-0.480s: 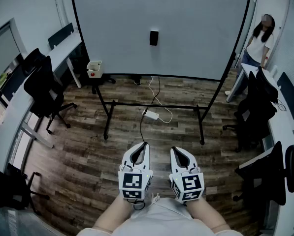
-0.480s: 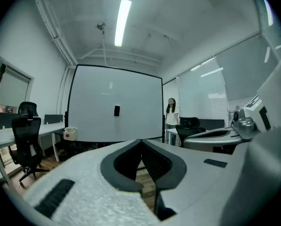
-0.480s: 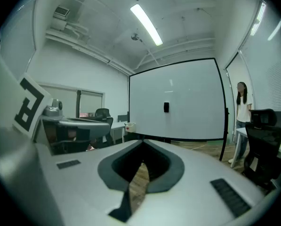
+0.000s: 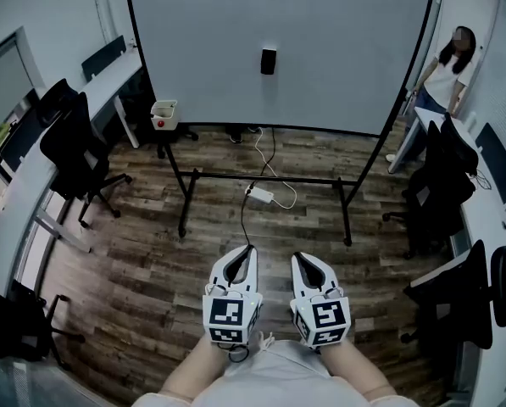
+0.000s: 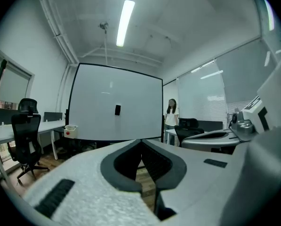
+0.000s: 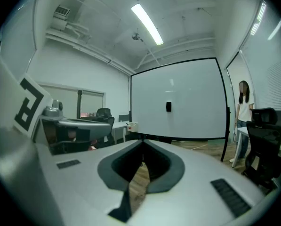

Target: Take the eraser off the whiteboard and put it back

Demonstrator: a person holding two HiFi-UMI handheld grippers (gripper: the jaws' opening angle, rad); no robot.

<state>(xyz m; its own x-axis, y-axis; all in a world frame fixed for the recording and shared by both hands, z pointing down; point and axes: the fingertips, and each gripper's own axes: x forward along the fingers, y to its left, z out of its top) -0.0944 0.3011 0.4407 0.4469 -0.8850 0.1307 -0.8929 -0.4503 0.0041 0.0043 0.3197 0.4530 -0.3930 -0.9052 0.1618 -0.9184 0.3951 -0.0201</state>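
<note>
A small black eraser (image 4: 269, 61) clings to the middle of a large whiteboard (image 4: 337, 49) on a black wheeled stand. It also shows as a dark block, the eraser (image 5: 117, 109), in the left gripper view and as the eraser (image 6: 168, 106) in the right gripper view. My left gripper (image 4: 246, 250) and right gripper (image 4: 300, 258) are held side by side near my body, well short of the board. Both are shut with nothing between their jaws.
A person (image 4: 446, 70) stands at the board's right edge. Black office chairs (image 4: 75, 147) and white desks (image 4: 24, 185) line the left side; more chairs (image 4: 443, 185) and a desk stand at the right. A power strip (image 4: 261, 196) with a white cable lies under the board.
The view has shifted slightly, so the board and eraser sit a little lower and to the right. Both grippers stay in place.
</note>
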